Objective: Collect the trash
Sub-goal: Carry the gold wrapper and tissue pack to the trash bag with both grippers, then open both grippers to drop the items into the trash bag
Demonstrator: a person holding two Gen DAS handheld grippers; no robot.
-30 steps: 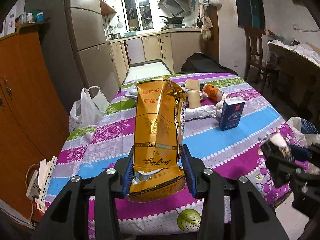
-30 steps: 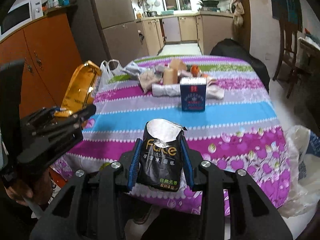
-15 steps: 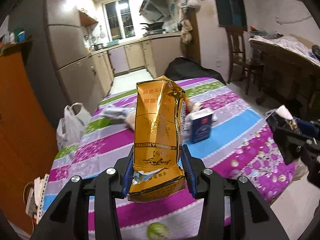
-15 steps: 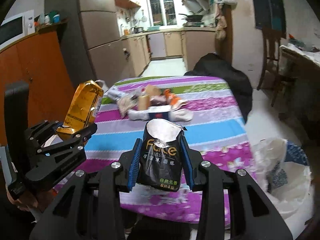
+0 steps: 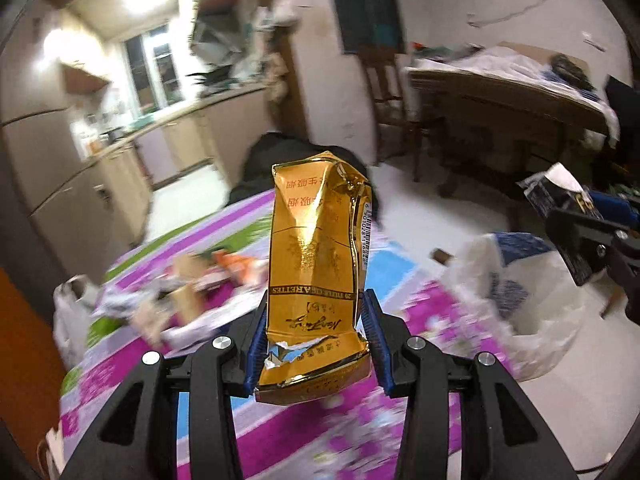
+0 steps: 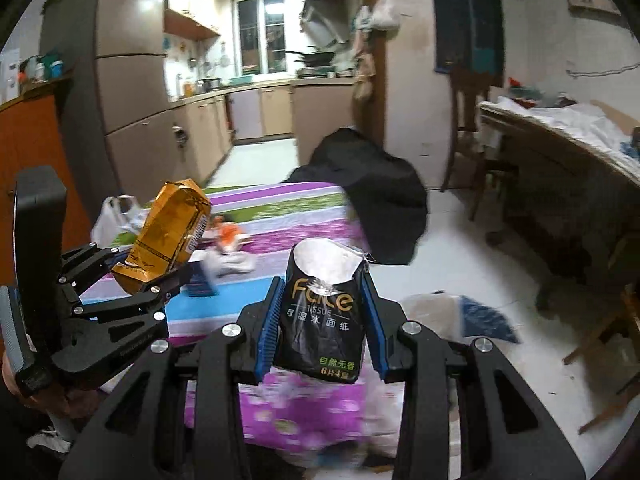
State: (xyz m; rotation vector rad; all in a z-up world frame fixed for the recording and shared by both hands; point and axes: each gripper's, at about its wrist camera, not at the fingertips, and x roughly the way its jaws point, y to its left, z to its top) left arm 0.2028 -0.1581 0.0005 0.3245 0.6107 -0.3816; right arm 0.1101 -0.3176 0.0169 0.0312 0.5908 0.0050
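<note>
Your left gripper point(image 5: 316, 332) is clamped on a torn gold cigarette carton point(image 5: 316, 264). Its two blue-padded fingers point(image 5: 256, 336) press the carton's lower sides, and the carton stands upright between them, open end up, printed text inverted. The gripper is held in the air above the near edge of the table point(image 5: 288, 432), which carries a striped and floral purple cloth. In the right wrist view the same gripper point(image 6: 132, 280) sits to the left, angled up and to the right, with the carton point(image 6: 168, 236) tilted along it.

Your right gripper point(image 6: 320, 320) is closed on a black tissue packet point(image 6: 320, 312). The pads point(image 6: 268, 328) grip both sides of the packet, which stands upright with its torn silver top open. This gripper is held level, past the right-hand end of the table point(image 6: 280, 196), pointing toward the floor area beyond. In the left wrist view it appears at the far right edge point(image 5: 576, 232), above a white plastic bag point(image 5: 532, 292) that stands open on the floor beside the table.

Remaining litter point(image 5: 188, 280) lies on the far part of the table; blur prevents identifying the pieces. A second white bag point(image 6: 116, 216) hangs at the table's left side.
</note>
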